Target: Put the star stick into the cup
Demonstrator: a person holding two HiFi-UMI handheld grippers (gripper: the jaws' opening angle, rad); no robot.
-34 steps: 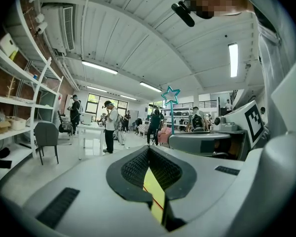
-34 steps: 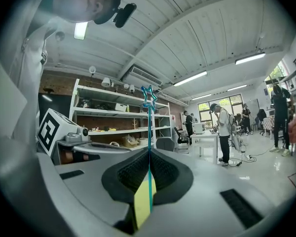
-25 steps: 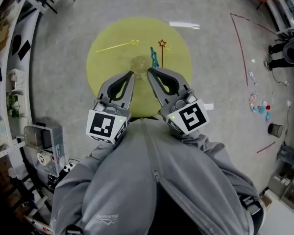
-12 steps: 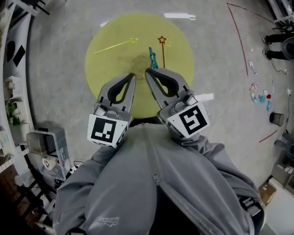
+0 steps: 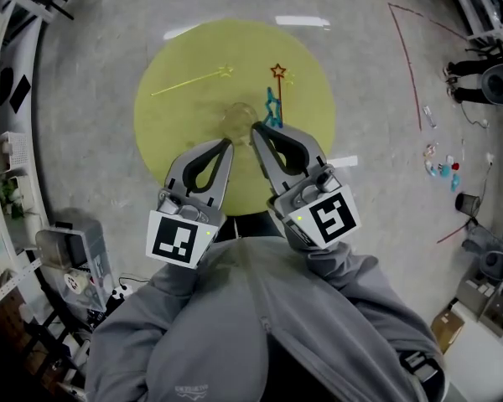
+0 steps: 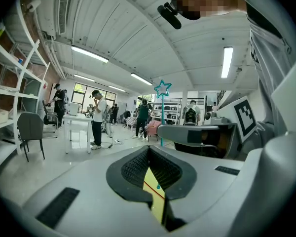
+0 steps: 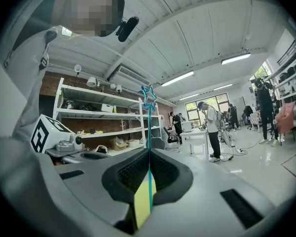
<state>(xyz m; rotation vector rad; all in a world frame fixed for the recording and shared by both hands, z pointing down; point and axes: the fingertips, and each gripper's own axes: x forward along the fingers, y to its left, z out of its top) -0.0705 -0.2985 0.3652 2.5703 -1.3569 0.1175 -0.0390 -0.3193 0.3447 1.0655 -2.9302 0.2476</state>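
The right gripper [image 5: 257,131] is pinching the blue star stick [image 5: 272,107] upright at frame centre — just beside the clear cup [image 5: 238,117]; the left gripper [image 5: 227,144] is sitting closed, empty.

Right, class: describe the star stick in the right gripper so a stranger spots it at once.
Find the round yellow table; near its middle, beside the clear cup, the right gripper pinches a star stick upright. It is teal, unlike the yellow stick and red stick lying flat.
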